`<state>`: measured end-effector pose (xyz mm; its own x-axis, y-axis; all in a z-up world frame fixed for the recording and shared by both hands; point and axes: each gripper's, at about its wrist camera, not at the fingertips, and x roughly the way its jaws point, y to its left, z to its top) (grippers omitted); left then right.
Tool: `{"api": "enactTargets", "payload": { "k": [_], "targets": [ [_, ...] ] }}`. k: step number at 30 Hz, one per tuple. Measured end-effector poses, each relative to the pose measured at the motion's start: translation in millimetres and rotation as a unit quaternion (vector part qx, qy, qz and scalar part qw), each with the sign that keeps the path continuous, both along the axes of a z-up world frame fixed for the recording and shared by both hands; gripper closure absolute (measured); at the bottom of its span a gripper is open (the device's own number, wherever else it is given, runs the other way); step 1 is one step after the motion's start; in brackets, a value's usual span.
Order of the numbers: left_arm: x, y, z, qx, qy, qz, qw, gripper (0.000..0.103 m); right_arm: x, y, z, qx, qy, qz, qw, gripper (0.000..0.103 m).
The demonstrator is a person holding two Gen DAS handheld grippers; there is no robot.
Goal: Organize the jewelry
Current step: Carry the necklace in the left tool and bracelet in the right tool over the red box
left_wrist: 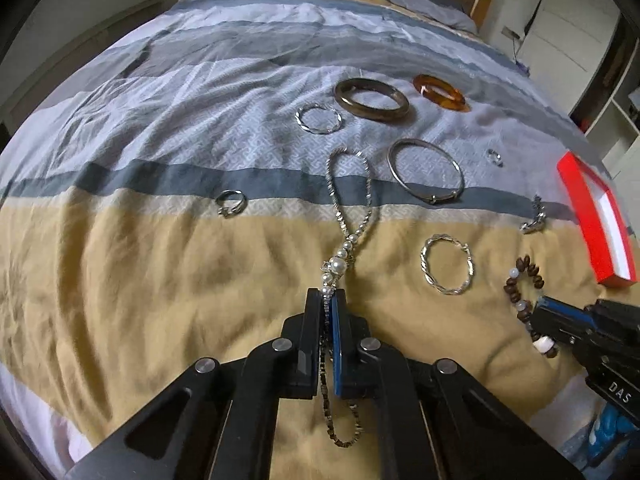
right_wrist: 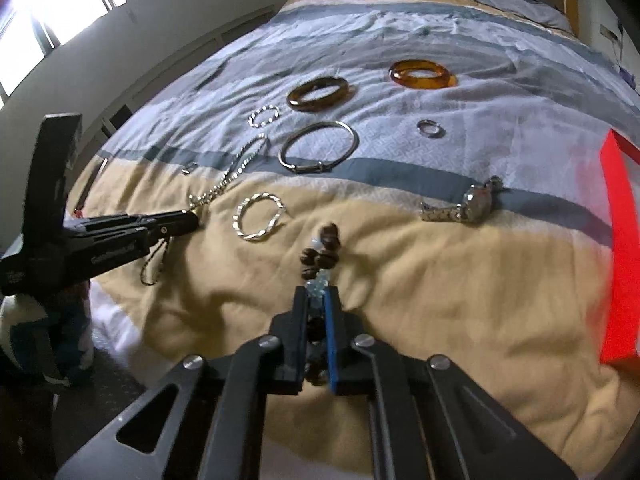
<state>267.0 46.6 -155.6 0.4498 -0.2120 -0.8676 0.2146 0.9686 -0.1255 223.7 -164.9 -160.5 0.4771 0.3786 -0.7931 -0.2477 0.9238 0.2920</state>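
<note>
Pinching the necklace (left_wrist: 347, 200), left gripper (left_wrist: 329, 296) (its loop stretches ahead).

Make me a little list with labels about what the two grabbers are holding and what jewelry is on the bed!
left gripper: shut on pearl necklace
right gripper: shut on brown bead bracelet
surface: striped bedspread
bangles lying loose: amber bangle, brown bangle, thin silver bangle
also there: wristwatch
at right edge: red box

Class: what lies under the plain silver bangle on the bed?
The bangle rests flat on the bedspread; pale patterned fabric and a grey-blue stripe show through its opening. Nothing else shows beneath it, though the cloth directly under the metal is covered.
</note>
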Motion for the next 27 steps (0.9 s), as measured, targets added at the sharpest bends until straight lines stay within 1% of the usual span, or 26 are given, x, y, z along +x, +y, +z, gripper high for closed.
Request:
{"api": "enactTargets", "payload": {
  "k": [7, 11, 16, 22, 27],
  "targets": [
    [-24, 4, 31, -0.015, -0.028, 0.013, 0.9994, 0.098, -30, -2, 32, 0.010, -0.025, -0.004, 1.000, 0.096],
    [-40, 1, 58, -0.017, -0.054, 0.010, 0.9983, 0.098, -48, -8, 55, 0.012, -0.049, -0.010, 0.999, 0.096],
    [-62, -8, 94, -0.026, -0.085, -0.001, 0.9961, 0.098, -73, -26, 85, 0.017, -0.082, -0.027, 0.996, 0.096],
    [-88, -40, 130, -0.037, -0.112, -0.033, 0.9924, 0.098, -106, -62, 122, 0.015, -0.127, -0.056, 0.990, 0.096],
    [-102, -91, 153, -0.040, -0.125, -0.075, 0.9885, 0.098, -122, -104, 148, 0.007, -0.158, -0.082, 0.984, 0.096]
  ]
}}
